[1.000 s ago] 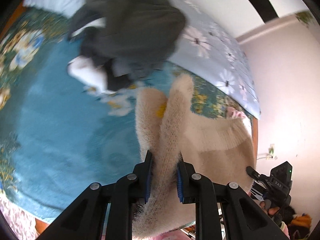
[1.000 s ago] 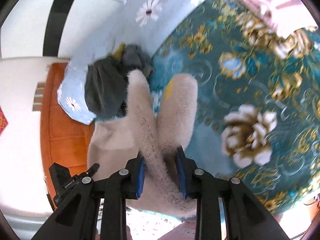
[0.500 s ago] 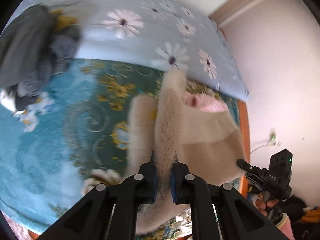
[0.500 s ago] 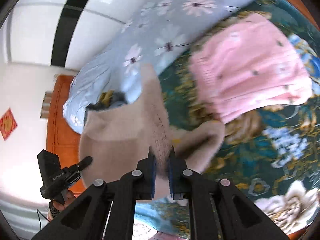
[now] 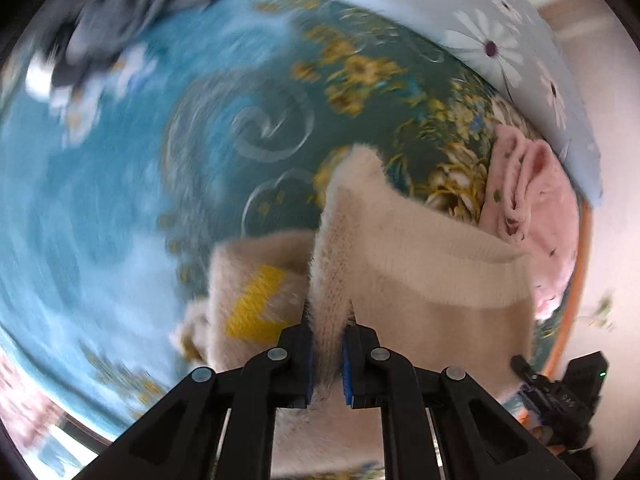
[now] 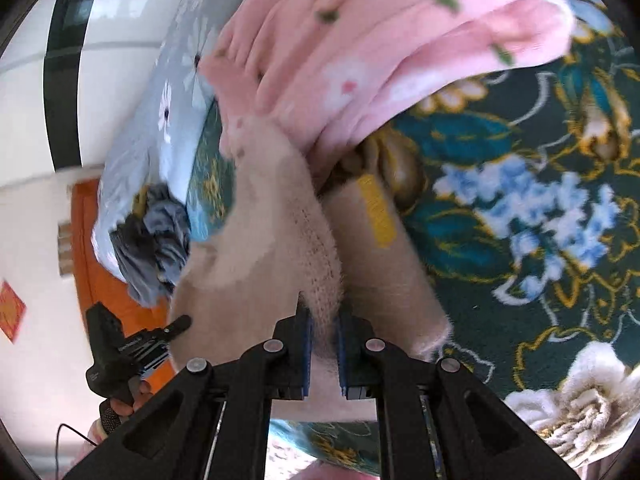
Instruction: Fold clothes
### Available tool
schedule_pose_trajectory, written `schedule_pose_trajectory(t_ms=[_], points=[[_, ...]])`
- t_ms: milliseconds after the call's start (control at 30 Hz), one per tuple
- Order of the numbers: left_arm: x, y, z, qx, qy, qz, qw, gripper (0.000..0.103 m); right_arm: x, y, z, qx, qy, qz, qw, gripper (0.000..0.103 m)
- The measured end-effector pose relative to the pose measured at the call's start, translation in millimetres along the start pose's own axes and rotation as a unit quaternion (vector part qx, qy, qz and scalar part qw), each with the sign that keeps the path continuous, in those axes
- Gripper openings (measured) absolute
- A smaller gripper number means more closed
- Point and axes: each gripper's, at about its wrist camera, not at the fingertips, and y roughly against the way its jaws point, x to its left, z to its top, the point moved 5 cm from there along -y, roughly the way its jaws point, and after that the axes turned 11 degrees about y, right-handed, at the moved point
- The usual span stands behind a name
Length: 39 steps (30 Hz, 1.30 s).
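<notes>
Left gripper [image 5: 327, 322] jaws clamped on cream sweater [image 5: 420, 280] edge; right gripper [image 6: 323, 318] likewise pinching it; pink garment [image 6: 360, 48] beside, on floral bedspread [image 6: 520, 220].

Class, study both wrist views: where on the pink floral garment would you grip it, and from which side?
Probably the pink floral garment is best gripped at its bunched lower edge beside the cream sweater, coming from over the bare bedspread. Thick folds protrude there. Both the left gripper and right gripper are occupied.

No lettering can be read: the white print on the other hand-held gripper [image 6: 132, 350] is too small and blurred.
</notes>
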Motion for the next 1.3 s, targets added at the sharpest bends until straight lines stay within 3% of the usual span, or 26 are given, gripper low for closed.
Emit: schedule_pose_trajectory(t_ms=[100, 233, 333, 467, 567, 600, 667, 700, 733, 833, 900, 1000, 1200, 1267, 1300], points=[[30, 2, -19, 0.018, 0.041, -0.034, 0.9984, 0.011, 16, -5, -7, 0.006, 0.026, -0.004, 1.0, 0.01], [56, -20, -34, 0.055, 0.023, 0.009, 0.9982, 0.011, 14, -16, -22, 0.031, 0.039, -0.032, 0.998, 0.01], [65, -33, -36, 0.068, 0.045, 0.002, 0.9967, 0.011, -5, -24, -36, 0.052, 0.018, -0.058, 0.997, 0.01], [60, -31, -36, 0.06, 0.025, -0.01, 0.9978, 0.012, -2, -22, -37, 0.05, 0.024, -0.069, 0.996, 0.01], [76, -38, -38, 0.071, 0.053, -0.014, 0.996, 0.018, 1, -24, -37, 0.06, 0.04, -0.08, 0.994, 0.014], [82, -40, -38, 0.074, 0.068, -0.017, 0.9948, 0.025, 0, -24, -38, 0.063, 0.043, -0.083, 0.994, 0.014], [93, -41, -38, 0.072, 0.09, -0.017, 0.9932, 0.045, -4, -21, -41, 0.06, 0.046, -0.098, 0.992, 0.031], [98, -41, -37, 0.068, 0.093, -0.018, 0.9931, 0.061, -7, -19, -42, 0.055, 0.047, -0.107, 0.992, 0.052], [102, -42, -37, 0.065, 0.095, -0.017, 0.9933, 0.066, -10, -17, -42, 0.05, 0.045, -0.11, 0.992, 0.065], [110, -52, -37, 0.071, 0.101, -0.027, 0.992, 0.073, -29, -18, -48, 0.049, 0.019, -0.109, 0.993, 0.071], [113, -63, -35, 0.076, 0.112, -0.042, 0.9899, 0.076, -41, -22, -50, 0.052, 0.006, -0.109, 0.993, 0.08], [116, -82, -33, 0.085, 0.15, -0.087, 0.9813, 0.079, -52, -36, -46, 0.05, -0.017, -0.077, 0.996, 0.08], [117, -91, -39, 0.078, 0.187, -0.121, 0.9717, 0.081, -59, -53, -45, 0.039, -0.058, -0.039, 0.997, 0.079], [115, -89, -42, 0.082, 0.195, -0.131, 0.9686, 0.074, -55, -52, -47, 0.034, -0.062, -0.046, 0.996, 0.075], [113, -88, -43, 0.083, 0.194, -0.132, 0.9686, 0.062, -54, -51, -48, 0.031, -0.064, -0.049, 0.996, 0.069]])
